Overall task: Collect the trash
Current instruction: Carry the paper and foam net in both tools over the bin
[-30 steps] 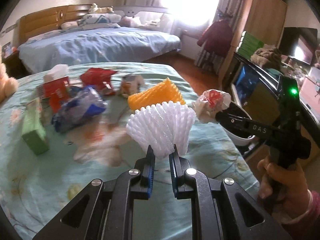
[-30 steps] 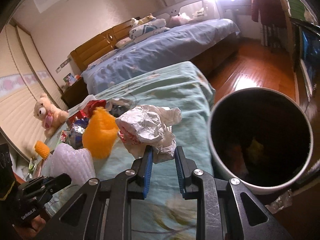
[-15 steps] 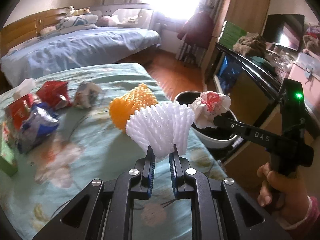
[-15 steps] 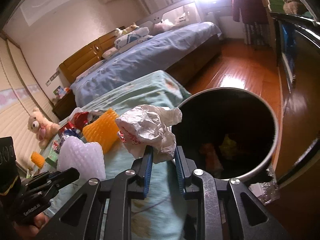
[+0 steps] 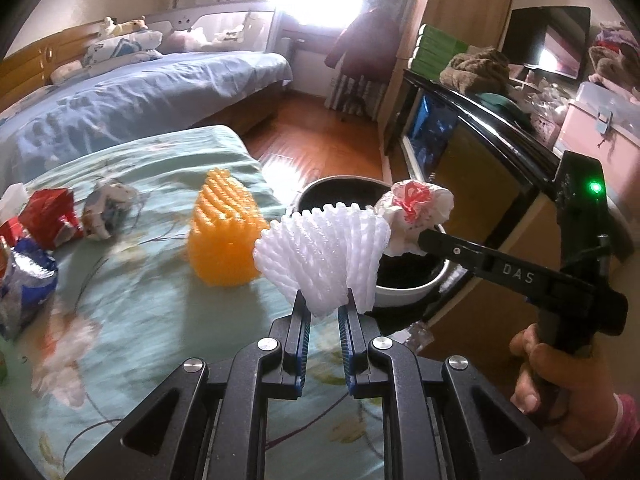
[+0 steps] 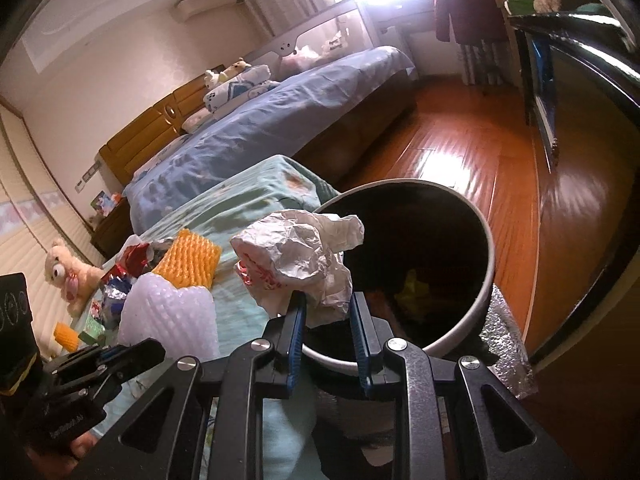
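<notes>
My left gripper (image 5: 324, 308) is shut on a white foam fruit net (image 5: 320, 256) and holds it above the bed's edge, beside the bin. My right gripper (image 6: 326, 306) is shut on a crumpled white and red wrapper (image 6: 298, 258), held over the near rim of the black bin (image 6: 472, 320). In the left wrist view the wrapper (image 5: 416, 208) hangs over the bin (image 5: 404, 292). The bin holds some yellow and reddish trash (image 6: 412, 292). The white net also shows in the right wrist view (image 6: 168, 320).
An orange foam net (image 5: 224, 236), a red packet (image 5: 50, 216), a crumpled wrapper (image 5: 106, 210) and a blue packet (image 5: 24, 280) lie on the green bedspread (image 5: 140, 320). A dark cabinet (image 5: 480, 152) stands right of the bin. A blue bed (image 6: 260, 128) lies beyond.
Both grippers have moved right, toward the bin. The wrapper went from over the bedspread to over the bin's rim. The white net follows close behind.
</notes>
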`<state>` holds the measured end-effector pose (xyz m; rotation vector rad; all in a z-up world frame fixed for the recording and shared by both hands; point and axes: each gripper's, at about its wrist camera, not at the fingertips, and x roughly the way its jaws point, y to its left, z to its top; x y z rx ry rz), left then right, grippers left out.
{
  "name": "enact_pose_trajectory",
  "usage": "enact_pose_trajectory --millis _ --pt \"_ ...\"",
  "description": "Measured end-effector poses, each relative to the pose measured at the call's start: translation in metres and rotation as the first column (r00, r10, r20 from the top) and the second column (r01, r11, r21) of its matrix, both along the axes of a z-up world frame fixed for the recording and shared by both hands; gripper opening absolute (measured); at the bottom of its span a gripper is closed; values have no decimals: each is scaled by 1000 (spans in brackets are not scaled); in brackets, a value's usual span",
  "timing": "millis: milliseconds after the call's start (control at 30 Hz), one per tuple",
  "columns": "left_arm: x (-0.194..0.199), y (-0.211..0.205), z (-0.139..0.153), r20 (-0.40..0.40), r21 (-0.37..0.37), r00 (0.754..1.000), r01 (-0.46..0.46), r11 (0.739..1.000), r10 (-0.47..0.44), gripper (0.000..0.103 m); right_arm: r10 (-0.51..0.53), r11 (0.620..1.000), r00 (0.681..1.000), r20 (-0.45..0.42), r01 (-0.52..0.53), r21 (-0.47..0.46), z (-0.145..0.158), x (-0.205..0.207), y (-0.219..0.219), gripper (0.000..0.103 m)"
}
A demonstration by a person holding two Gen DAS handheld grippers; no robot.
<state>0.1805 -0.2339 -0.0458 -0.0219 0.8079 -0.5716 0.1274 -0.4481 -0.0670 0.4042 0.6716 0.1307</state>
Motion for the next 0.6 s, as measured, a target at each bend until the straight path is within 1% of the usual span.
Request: enact_pose_trajectory --millis 233,600 --pt "7 -20 0 4 7 1000 30 1000 -30 13 -22 1000 1000 -6 22 -4 -2 2 -12 23" --pt "40 -46 -6 -1 36 1000 18 999 -18 13 -55 998 998 -25 55 -19 -7 10 -29 23"
